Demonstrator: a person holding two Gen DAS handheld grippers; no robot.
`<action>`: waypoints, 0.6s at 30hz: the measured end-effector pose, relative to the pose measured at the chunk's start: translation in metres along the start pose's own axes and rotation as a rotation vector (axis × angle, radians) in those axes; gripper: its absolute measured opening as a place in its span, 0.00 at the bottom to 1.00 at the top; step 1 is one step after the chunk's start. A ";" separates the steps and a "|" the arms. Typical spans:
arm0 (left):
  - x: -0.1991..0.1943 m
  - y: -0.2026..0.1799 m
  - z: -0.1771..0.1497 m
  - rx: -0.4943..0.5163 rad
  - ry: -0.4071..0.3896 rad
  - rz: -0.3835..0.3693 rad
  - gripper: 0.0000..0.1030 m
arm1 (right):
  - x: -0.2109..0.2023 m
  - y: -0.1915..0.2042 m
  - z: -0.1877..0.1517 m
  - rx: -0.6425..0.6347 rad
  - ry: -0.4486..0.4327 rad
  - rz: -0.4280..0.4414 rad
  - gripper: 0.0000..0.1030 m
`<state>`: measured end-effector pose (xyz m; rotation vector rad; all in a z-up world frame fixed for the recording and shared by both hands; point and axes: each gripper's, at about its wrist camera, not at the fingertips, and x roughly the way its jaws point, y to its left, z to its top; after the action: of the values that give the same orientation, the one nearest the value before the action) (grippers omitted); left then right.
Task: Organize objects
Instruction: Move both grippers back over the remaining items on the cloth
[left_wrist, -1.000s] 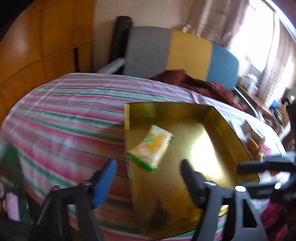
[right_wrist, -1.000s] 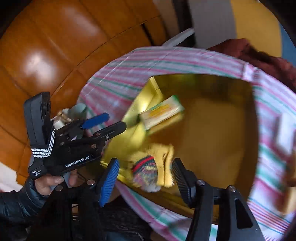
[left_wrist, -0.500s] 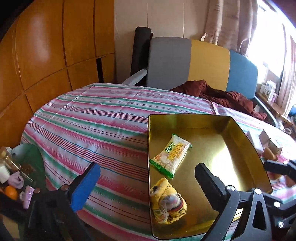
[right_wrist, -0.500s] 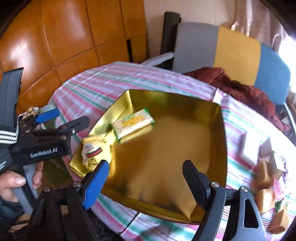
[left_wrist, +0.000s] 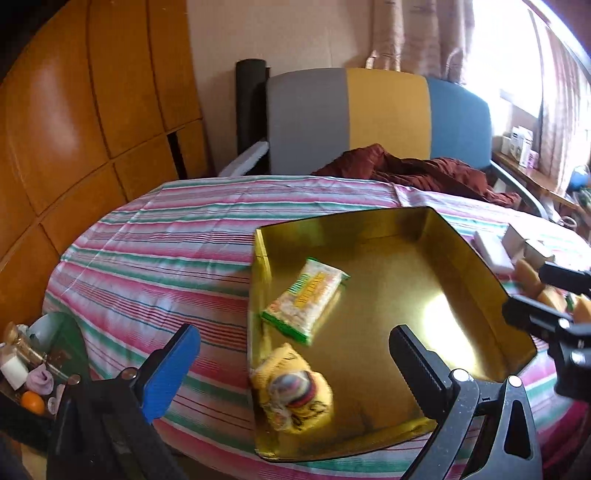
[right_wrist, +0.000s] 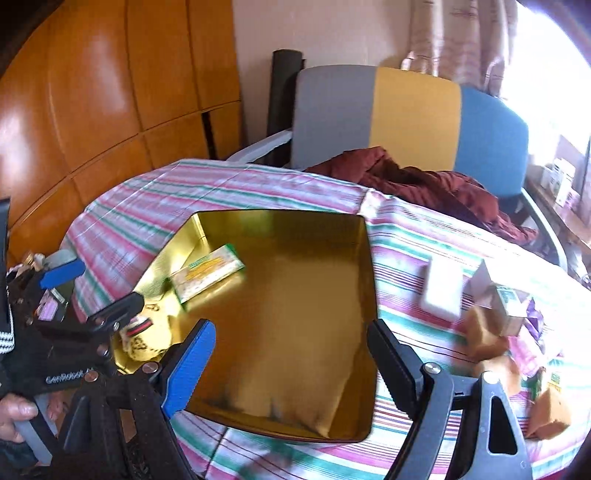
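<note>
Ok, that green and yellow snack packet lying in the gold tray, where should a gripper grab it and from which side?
Probably across its narrow width, near the middle, coming down from above. The snack packet lies flat on the gold tray floor, its long edges free, while the tray's left wall stands close beside it, so a sideways approach looks blocked.

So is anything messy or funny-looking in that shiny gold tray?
Nothing is spilled or broken. The gold tray holds a snack packet lying slantwise and a yellow sock bundle bunched in its near corner.
</note>
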<state>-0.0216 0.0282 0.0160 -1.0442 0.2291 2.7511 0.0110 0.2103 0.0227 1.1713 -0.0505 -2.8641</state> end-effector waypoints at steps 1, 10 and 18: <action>0.000 -0.002 0.000 0.003 0.003 -0.006 1.00 | 0.000 -0.003 0.000 0.005 -0.001 -0.006 0.83; 0.007 -0.030 -0.004 0.071 0.040 -0.025 1.00 | -0.008 -0.038 -0.005 0.046 -0.009 -0.080 0.83; 0.001 -0.038 -0.003 0.111 0.017 0.002 1.00 | -0.023 -0.069 -0.003 0.056 -0.051 -0.172 0.87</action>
<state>-0.0117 0.0648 0.0101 -1.0395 0.3806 2.6977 0.0275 0.2805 0.0336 1.1669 -0.0326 -3.0613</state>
